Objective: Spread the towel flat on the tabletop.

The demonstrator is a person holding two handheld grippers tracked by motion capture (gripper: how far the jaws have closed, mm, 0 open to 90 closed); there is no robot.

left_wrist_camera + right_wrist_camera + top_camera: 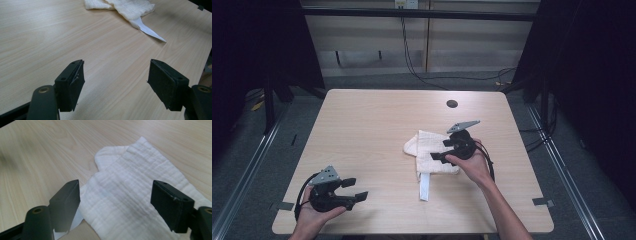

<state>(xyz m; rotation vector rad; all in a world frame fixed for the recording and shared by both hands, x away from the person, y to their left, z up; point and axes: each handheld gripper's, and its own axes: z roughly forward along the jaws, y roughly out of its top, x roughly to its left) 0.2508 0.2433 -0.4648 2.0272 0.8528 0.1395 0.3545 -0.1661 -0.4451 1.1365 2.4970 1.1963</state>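
Right gripper [115,202] (jaws apart) — over cloth [130,195]

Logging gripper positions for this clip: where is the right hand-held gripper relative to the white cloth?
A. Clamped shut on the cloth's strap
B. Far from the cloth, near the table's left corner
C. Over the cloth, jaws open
C: the right hand-held gripper sits over the white cloth, its jaws spread wide with cloth visible between them.

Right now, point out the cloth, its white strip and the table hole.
cloth [130,192], right gripper view, middle of the folded gauze
strip [425,186], high view, midway along it
hole [452,104], high view, its centre
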